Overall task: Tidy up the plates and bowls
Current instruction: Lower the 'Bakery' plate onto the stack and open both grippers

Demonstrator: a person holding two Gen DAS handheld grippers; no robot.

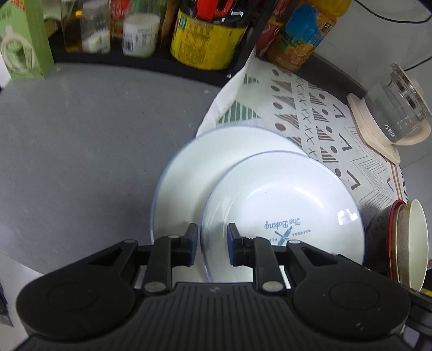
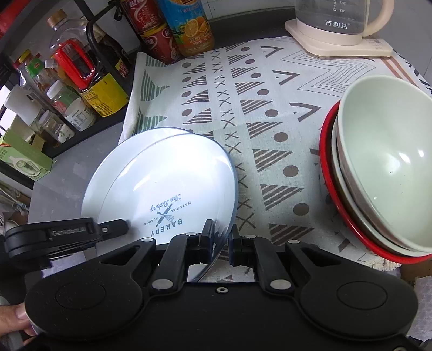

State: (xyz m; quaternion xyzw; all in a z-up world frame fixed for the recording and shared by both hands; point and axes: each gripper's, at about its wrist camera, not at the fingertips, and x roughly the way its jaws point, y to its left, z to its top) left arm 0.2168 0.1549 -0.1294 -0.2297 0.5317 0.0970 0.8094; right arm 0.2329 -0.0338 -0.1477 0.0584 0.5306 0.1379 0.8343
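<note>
A white plate point(image 2: 172, 189) with a blue "Bakery" print lies over a second white plate point(image 1: 194, 172), half on the grey worktop point(image 1: 81, 135), half on a patterned cloth point(image 2: 270, 108). Both claws straddle the top plate's rim: the left claw point(image 1: 212, 244) at the plate's 7 o'clock, the right claw point(image 2: 221, 243) at its 5 o'clock, each grasping it. Stacked bowls point(image 2: 383, 175) sit at 3 o'clock. Bottles point(image 2: 172, 27) and a kettle point(image 2: 340, 24) stand near 12.
</note>
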